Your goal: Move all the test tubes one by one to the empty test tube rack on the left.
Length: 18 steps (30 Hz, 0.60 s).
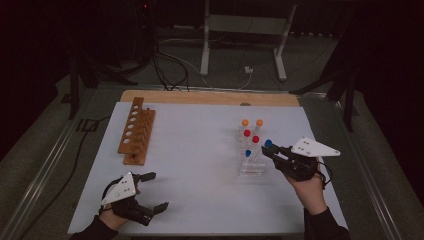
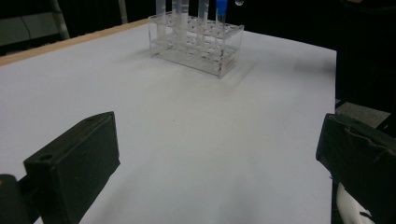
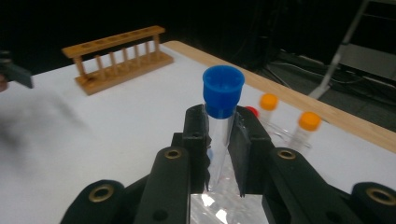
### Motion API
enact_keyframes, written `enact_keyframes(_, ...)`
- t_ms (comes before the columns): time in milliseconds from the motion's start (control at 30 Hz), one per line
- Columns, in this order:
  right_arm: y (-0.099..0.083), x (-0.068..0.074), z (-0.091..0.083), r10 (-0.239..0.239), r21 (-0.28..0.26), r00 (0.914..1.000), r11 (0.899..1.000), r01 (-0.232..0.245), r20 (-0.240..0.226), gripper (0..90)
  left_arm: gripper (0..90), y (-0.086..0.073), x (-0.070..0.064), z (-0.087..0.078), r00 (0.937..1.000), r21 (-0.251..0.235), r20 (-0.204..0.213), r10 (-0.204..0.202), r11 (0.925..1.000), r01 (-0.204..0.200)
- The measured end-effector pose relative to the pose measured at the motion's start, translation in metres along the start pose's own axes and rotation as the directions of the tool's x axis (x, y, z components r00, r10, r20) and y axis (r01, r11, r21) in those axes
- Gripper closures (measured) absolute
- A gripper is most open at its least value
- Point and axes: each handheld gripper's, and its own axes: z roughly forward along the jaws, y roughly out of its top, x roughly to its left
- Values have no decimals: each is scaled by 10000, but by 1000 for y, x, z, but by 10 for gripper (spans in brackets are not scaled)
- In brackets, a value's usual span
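Right gripper [image 3: 219, 140] clamps blue-capped tube [image 3: 222, 105]; high view adds left gripper [image 1: 150, 192].

- No legible text, labels, brand marks, numbers or signs appear in any view.
- A faint reddish mark on the clear tube rack [image 2: 219, 58] is too small and blurred to read.

This is a lab: a white table [image 1: 200, 165] carries a clear tube rack [image 1: 251, 162] of capped test tubes [image 1: 245, 131] and an empty wooden tube rack [image 1: 136, 131], amid dark surroundings, floor cables [image 1: 170, 70] and metal stand legs [image 1: 204, 50].
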Motion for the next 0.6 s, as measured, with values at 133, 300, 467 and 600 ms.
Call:
enact_keyframes(133, -1, 10, 7, -89, 126, 9989, 9999, 95, -452, 770, 4, 2, 0, 0, 9998, 29, 38, -183, 9998, 183)
enact_keyframes(300, -5, 19, 18, -180, 375, 9962, 9991, 212, -853, 770, 4, 4, -4, 1, 10000, 101, -41, -66, 9999, 66)
enact_keyframes(467, -11, 30, 31, -223, 662, 9905, 9973, 315, -1355, 770, 3, 10, -8, 6, 9994, 473, 192, -275, 9985, 265)
enact_keyframes(600, -15, 37, 37, -232, 830, 9866, 9959, 371, -1616, 770, 4, 16, -11, 9, 9987, 304, 434, -280, 9992, 267)
